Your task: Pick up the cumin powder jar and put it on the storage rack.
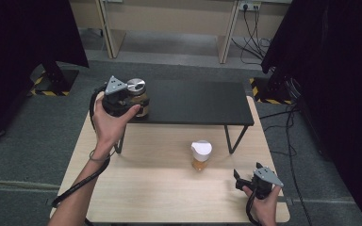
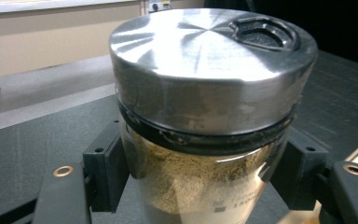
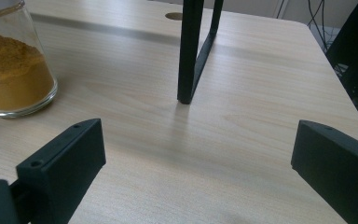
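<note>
- A lab or recording studio, not a home.
- Black curtains (image 1: 26,33) at upper left and right.
- Wall socket (image 1: 249,6) with trailing cables (image 1: 254,33) at top.
- Grey carpet (image 1: 33,141).

We see a light wooden table (image 1: 169,188) with a low black shelf on thin metal legs (image 1: 202,101) standing across its far side. In front of the shelf, near one leg, a small clear glass jar of orange-yellow powder with a white lid (image 1: 201,156) stands upright. Grey carpet floor (image 1: 23,141) surrounds the table, with black cables (image 1: 252,33) hanging beyond.
</note>
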The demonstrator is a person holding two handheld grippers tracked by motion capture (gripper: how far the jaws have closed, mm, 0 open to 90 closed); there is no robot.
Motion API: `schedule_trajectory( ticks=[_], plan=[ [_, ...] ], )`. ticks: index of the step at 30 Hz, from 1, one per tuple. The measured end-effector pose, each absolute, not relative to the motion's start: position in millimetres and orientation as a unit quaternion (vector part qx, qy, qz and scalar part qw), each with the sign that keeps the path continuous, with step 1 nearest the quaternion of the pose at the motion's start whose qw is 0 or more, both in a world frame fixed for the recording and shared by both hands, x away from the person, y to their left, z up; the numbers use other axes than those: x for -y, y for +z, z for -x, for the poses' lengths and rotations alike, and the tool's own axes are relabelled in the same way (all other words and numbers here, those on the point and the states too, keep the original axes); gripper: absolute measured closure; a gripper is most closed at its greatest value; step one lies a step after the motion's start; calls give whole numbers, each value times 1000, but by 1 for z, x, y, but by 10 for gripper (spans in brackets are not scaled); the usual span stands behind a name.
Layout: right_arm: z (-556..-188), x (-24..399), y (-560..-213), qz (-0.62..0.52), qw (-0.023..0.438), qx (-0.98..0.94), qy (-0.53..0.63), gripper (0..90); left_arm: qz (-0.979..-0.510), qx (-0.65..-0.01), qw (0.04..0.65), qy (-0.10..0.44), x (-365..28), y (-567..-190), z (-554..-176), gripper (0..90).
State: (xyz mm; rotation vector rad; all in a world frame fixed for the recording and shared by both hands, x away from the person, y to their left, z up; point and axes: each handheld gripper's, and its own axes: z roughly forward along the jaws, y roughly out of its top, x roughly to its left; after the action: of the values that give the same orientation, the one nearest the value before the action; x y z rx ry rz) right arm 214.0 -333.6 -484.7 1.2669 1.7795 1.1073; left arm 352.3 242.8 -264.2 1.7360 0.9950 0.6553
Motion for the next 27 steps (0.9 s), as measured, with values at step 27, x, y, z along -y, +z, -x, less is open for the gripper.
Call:
schedule_trajectory(
  ticks=[27],
  plan=[
    [-214, 333, -485, -485, 339, -685, 425, 30, -712, -415, 494, 278, -240, -276, -359, 300]
  ],
)
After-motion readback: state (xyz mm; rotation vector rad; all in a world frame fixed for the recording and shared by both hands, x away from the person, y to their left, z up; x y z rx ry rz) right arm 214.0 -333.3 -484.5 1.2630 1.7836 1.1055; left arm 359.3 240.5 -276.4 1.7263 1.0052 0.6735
